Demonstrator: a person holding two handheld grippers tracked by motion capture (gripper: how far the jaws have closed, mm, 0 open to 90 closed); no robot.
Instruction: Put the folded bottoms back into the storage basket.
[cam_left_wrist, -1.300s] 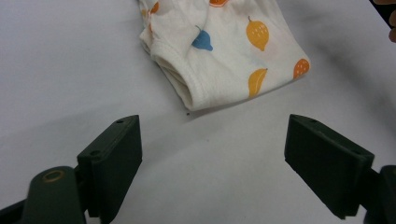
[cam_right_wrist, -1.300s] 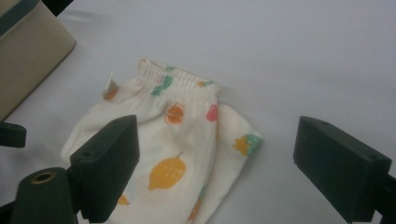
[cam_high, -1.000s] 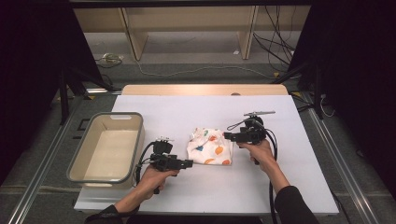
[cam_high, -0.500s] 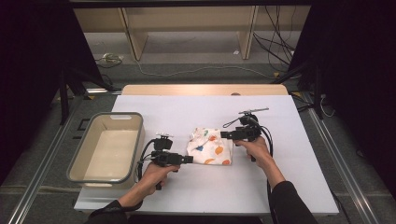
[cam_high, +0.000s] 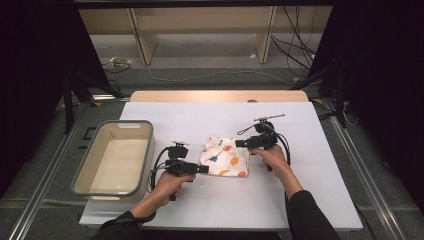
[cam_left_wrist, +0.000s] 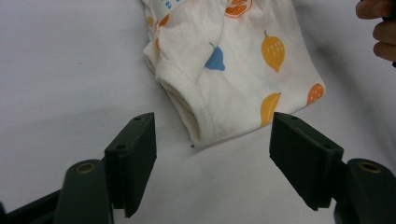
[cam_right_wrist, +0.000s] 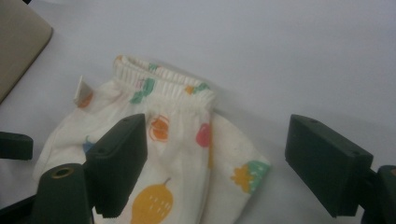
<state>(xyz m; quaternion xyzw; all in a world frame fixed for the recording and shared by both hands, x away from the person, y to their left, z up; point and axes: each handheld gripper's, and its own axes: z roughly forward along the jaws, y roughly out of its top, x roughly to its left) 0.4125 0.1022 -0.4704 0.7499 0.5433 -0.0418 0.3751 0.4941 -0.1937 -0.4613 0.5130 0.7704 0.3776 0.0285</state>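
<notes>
White sheeting covers the table (cam_high: 320, 190), and near its middle lies a small folded garment (cam_high: 225, 157) — cream cloth printed with orange, blue and green fruit shapes. This garment serves as the landmark for everything else.

Left of the garment, at the table's left edge and well apart from it, stands an empty grey-rimmed tub (cam_high: 114, 158). Just beside the garment's left edge sits the left gripper (cam_high: 202, 169), held by the person's left hand (cam_high: 167, 186), its tips pointing at the cloth. In the left gripper view the two black jaws stand wide apart with nothing between them but bare table, and the garment's hemmed corner (cam_left_wrist: 201, 126) lies just beyond them, not touching either one.

At the garment's upper right corner the right gripper (cam_high: 242, 143) rests low, held by the right hand (cam_high: 272, 157). In the right gripper view its jaws are also spread wide and grip nothing — the left one sits over the cloth, the right one over bare table beside the garment's edge, with the ribbed waistband (cam_right_wrist: 163, 81) farther ahead. Whether the left one touches the fabric cannot be told.

Beyond the table, wooden furniture legs (cam_high: 142, 37) and loose cables (cam_high: 295, 45) stand on the floor.
</notes>
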